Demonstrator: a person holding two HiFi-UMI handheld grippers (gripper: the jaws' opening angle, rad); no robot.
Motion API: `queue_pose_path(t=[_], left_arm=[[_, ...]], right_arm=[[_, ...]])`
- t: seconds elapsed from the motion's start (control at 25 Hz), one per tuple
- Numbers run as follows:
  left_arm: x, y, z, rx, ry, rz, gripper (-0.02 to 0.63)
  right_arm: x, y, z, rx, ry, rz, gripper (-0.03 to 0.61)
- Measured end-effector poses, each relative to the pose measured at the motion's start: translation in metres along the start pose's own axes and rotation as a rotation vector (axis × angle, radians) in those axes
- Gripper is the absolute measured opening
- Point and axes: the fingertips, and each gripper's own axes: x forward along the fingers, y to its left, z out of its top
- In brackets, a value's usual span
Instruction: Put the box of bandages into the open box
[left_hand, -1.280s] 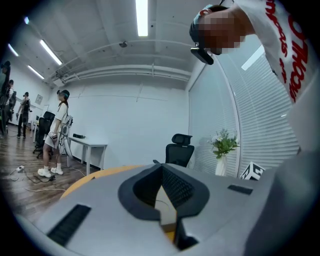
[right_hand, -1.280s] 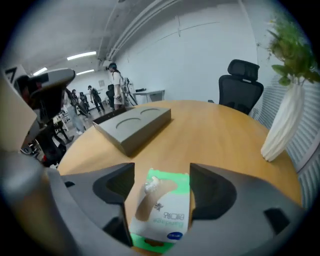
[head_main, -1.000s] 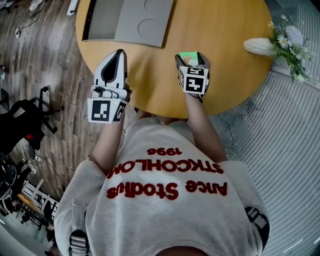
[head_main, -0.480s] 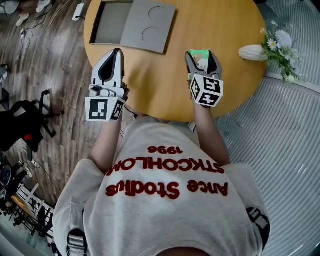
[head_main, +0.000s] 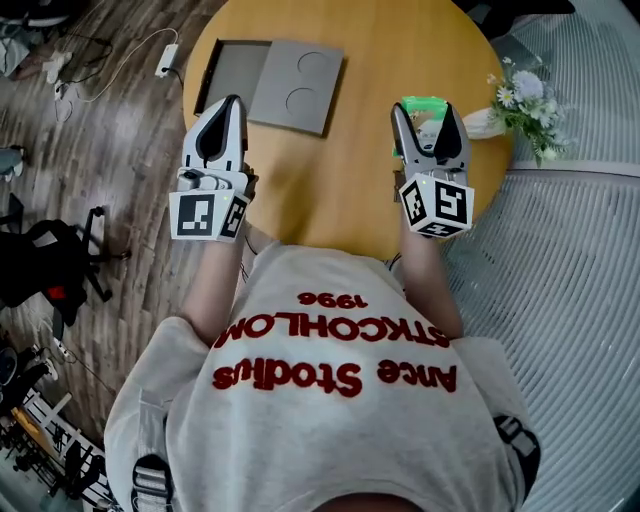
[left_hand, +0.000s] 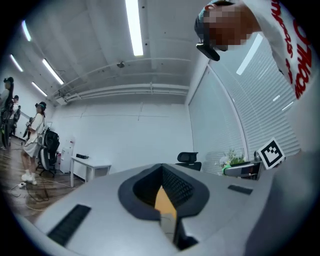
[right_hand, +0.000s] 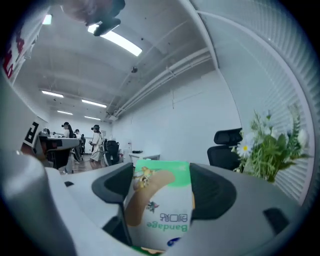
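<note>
Your bandage box (right_hand: 162, 210) is white with a green top and a tan plaster drawing. The open box (head_main: 270, 80) is grey, the table (head_main: 350, 190) honey-yellow. Your left gripper (head_main: 232, 102) and right gripper (head_main: 424, 112) are pale grey with black-and-white squares.

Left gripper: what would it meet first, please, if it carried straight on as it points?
Probably nothing close: the left gripper aims over the open box, and its own view shows only open room ahead. Height is hard to judge.

Office, desk (left_hand: 91, 166), swivel chair (right_hand: 226, 147), strip lights (left_hand: 134, 25)
</note>
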Motion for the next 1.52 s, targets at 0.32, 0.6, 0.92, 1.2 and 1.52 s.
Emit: queue_pose_path(t=[0.32,0.6,0.92,1.2,1.52], left_arm=[[0.018,0.003,0.046,0.049,-0.089,-0.008,0.006],[0.014,-0.014,0.069,0.079,-0.131,-0.029,0.006],[-0.013,0.008,0.082,0.092,-0.112,0.073,0.006],[-0.065,0.036,0.081,0.131,-0.082,0.229,0.006],[-0.129,0.072,0.065,0.125,-0.045,0.387,0.006]], right_arm=[[-0.009,0.002,0.078,-0.049,-0.188,-0.002,0.350],[-0.030,0.009,0.115,-0.092,-0.272,0.019,0.351],[-0.019,0.039,0.124,-0.064,-0.260,0.128,0.350],[0.007,0.089,0.106,-0.001,-0.243,0.295,0.350],[0.021,0.181,0.079,0.038,-0.193,0.506,0.350]])
